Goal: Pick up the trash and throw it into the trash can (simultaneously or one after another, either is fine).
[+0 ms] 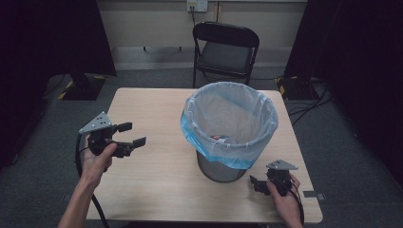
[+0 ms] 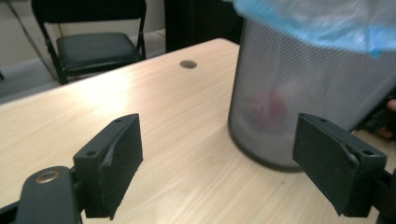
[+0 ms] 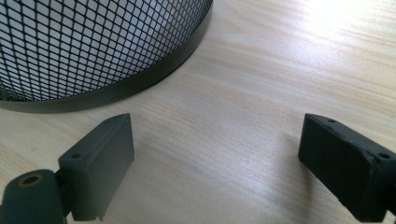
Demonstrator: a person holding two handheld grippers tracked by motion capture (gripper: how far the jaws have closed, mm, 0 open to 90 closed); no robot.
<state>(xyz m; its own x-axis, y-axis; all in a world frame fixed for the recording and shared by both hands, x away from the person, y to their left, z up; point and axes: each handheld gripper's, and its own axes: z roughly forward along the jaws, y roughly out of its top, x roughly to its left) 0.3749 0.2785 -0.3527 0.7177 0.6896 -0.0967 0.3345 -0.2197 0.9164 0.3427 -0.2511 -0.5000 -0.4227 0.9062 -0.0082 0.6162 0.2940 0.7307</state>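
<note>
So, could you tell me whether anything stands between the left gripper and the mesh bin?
Nothing visible does. The left gripper has its jaws open and empty, and bare table lies between it and the mesh bin. The right gripper, also open, sits at the bin's other side.

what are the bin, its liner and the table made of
Bin: black metal mesh, going by the diamond grid and solid base band. Liner: thin plastic film, translucent, blue-tinted, crinkled over the rim. Table: pale wood-grain top, smooth with soft glare, probably laminate.
</note>
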